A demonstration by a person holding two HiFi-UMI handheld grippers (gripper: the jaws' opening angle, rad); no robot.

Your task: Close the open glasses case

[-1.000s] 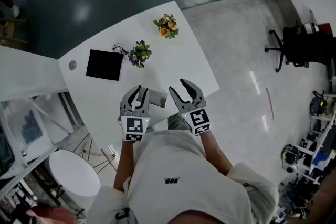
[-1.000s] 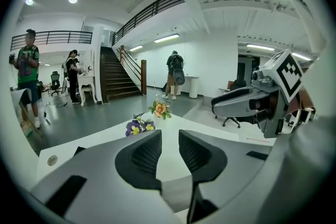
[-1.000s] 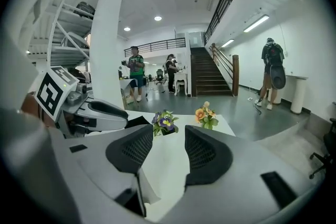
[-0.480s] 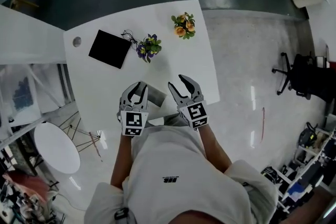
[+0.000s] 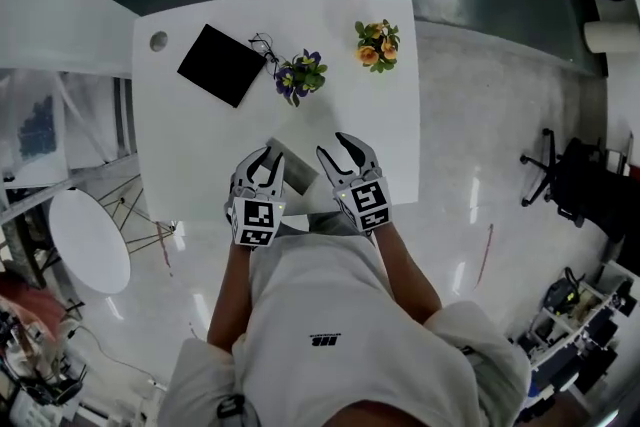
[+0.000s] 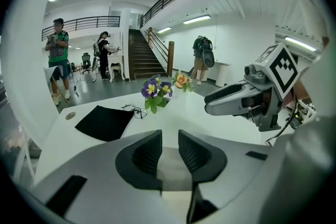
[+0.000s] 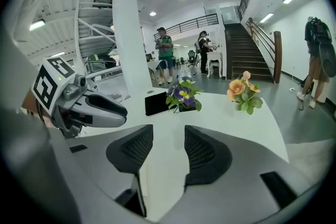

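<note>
The glasses case (image 5: 297, 167) is a grey box lying near the table's front edge, between my two grippers; how far its lid stands up I cannot tell. My left gripper (image 5: 262, 158) hovers just left of the case, jaws a narrow gap apart and holding nothing. In the left gripper view the grey case (image 6: 169, 166) shows through that gap, below the left gripper (image 6: 169, 147). My right gripper (image 5: 332, 146) is just right of the case with jaws wider apart and empty; in its own view the right gripper (image 7: 168, 149) frames only bare table.
On the white table (image 5: 200, 145) lie a black square cloth (image 5: 222, 65) at the back left, a thin black wiry item (image 5: 262, 43), a purple flower pot (image 5: 300, 75) and an orange flower pot (image 5: 377, 45). A round white stool (image 5: 90, 240) stands left. People stand far off.
The head view has swung, so the table now sits squarer and higher in the picture. Both grippers stay beside the grey case near the front edge, a little further onto the table.
</note>
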